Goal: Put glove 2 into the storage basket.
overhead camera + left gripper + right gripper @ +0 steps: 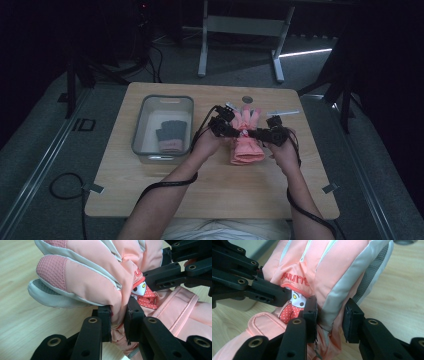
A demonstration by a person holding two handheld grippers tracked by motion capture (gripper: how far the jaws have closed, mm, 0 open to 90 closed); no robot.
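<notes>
Pink glove [246,142] — in the high view we see it over the counter [150,192], between the left gripper [223,126] and right gripper [267,132], beside a grey bin [145,117]. In the left gripper view, the jaws pinch a fold near the cartoon patch [141,290]. In the right gripper view, the jaws clamp the grey side seam [338,300] — we judge this thin pinch could slip as the padded fabric sags.
</notes>
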